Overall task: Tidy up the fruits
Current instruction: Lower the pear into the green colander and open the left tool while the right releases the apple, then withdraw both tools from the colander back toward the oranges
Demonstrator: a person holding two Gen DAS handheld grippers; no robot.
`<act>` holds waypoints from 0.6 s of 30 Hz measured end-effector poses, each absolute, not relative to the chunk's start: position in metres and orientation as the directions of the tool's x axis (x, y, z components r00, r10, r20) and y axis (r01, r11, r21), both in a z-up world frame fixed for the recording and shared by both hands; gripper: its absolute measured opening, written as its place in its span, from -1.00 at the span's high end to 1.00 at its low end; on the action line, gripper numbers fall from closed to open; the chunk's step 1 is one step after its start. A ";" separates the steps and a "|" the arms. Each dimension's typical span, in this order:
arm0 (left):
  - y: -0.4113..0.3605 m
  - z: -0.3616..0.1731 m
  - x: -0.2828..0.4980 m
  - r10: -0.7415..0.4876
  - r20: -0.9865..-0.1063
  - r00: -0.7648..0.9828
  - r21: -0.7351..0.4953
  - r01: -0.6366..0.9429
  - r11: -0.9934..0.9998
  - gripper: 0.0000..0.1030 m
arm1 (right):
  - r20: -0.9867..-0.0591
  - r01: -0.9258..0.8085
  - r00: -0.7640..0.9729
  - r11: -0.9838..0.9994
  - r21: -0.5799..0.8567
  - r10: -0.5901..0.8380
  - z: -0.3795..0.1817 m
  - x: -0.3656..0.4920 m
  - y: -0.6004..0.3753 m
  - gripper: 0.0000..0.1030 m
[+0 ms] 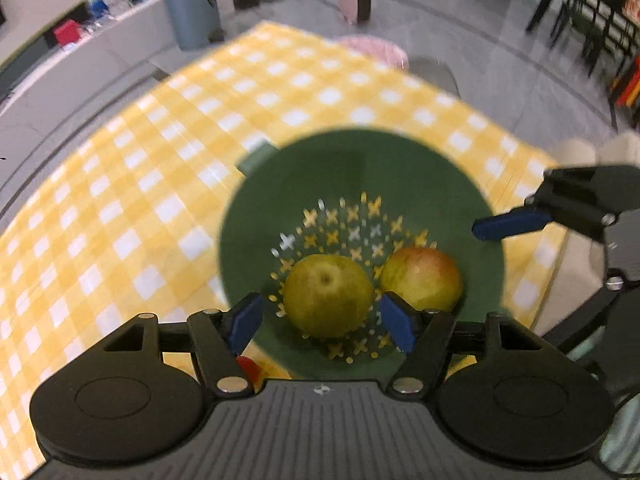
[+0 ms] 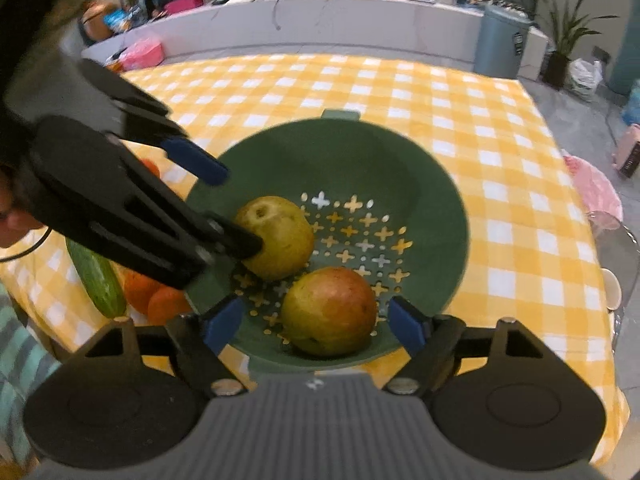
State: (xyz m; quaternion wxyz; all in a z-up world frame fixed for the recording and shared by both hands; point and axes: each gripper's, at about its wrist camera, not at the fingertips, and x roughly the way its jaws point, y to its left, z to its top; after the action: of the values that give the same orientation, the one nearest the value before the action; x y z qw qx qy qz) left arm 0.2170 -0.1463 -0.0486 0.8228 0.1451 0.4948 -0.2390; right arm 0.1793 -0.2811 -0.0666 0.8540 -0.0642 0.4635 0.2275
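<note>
Two fruits (image 2: 304, 272) in colander (image 2: 432, 184); both fingers wide; cucumber (image 2: 98, 276) only right view.

The left gripper (image 1: 320, 318) stood open around a yellow-green pear (image 1: 328, 295). Beside it in the green colander (image 1: 352, 168) lay a reddish apple (image 1: 422, 278).

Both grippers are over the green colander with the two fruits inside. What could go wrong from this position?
1. The left gripper and right gripper are close together over the green colander; they could collide.
2. Both have open jaws around round fruit: the yellow-green fruit and the reddish fruit. Either may roll and knock the other.
3. Oranges and a cucumber lie beside the colander; the left gripper could bump them.
</note>
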 end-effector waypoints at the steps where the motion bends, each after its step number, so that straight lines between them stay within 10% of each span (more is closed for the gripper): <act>1: -0.143 -0.042 0.212 -0.257 -0.875 0.410 0.003 0.534 0.845 -0.56 | -0.810 -0.429 0.487 0.897 0.105 0.327 -0.063 0.176 -0.282 -0.55; 18: -0.054 0.021 0.104 -0.227 -0.723 0.652 0.102 0.426 0.899 -0.56 | -0.622 -0.241 0.695 0.932 0.271 0.361 -0.038 0.084 -0.245 -0.60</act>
State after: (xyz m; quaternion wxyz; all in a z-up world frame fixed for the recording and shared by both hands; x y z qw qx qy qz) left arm 0.1035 -0.0541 0.0213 0.8992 0.1324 0.3754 -0.1814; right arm 0.0845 -0.2445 -0.0379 0.9168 0.0842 0.3543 0.1641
